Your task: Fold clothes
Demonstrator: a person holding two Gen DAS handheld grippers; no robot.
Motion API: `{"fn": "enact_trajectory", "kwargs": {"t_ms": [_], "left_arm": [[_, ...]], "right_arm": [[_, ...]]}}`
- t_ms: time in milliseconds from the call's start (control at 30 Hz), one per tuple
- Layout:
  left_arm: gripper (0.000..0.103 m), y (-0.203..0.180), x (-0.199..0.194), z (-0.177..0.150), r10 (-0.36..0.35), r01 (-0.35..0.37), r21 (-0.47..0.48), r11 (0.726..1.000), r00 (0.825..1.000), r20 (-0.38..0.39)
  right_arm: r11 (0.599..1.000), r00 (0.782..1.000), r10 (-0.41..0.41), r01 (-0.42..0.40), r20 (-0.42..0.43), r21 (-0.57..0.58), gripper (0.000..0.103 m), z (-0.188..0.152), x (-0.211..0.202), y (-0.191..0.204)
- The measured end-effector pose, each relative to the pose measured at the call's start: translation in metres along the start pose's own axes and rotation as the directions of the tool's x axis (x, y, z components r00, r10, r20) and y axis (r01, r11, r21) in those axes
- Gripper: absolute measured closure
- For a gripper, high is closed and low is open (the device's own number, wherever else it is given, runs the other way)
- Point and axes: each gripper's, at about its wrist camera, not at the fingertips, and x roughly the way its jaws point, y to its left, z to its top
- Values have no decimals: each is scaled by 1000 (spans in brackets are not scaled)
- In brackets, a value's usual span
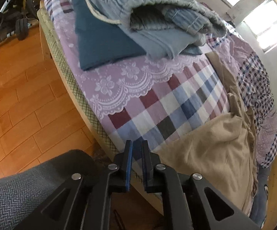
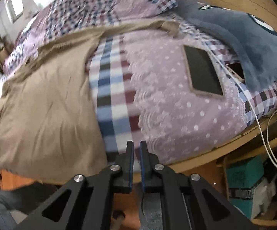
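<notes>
A tan garment (image 1: 215, 153) (image 2: 42, 105) lies spread and wrinkled on the checked bed sheet (image 1: 176, 107) (image 2: 111, 99), one long part trailing toward the far side. A folded dark blue garment (image 1: 104, 38) lies further along the bed, with a heap of light blue and grey clothes (image 1: 148, 15) on top of it. My left gripper (image 1: 137, 149) hovers over the bed's near edge, left of the tan garment, shut to a narrow slit and holding nothing. My right gripper (image 2: 136, 149) is over the near edge just right of the tan garment, also shut and empty.
A dark tablet (image 2: 203, 72), a phone (image 2: 236, 71), a white cable (image 2: 263, 134) and a blue plush cushion (image 2: 244, 34) lie at the bed's right end. A teal box (image 2: 244, 182) sits below. A dumbbell (image 1: 21, 28) rests on the wooden floor (image 1: 23, 95).
</notes>
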Motion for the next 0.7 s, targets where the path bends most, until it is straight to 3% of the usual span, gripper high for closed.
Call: {"fn": "enact_trajectory", "kwargs": {"t_ms": [67, 167, 267, 433, 700], "left_arm": [[59, 0, -8, 0, -64, 65, -7, 998, 997, 37], [38, -2, -20, 2, -138, 139, 1, 990, 985, 107], [31, -10, -25, 2, -170, 167, 33, 985, 976, 140], [30, -30, -21, -2, -224, 216, 73, 974, 966, 132], [28, -91, -10, -23, -292, 258, 269, 928, 952, 95]], "right_arm": [[999, 998, 30, -31, 56, 19, 84, 5, -5, 1], [996, 986, 74, -79, 150, 28, 56, 9, -15, 5], [996, 978, 88, -93, 188, 17, 56, 15, -16, 13], [992, 972, 114, -121, 204, 20, 56, 23, -11, 23], [980, 954, 198, -197, 225, -30, 54, 33, -3, 52]]}}
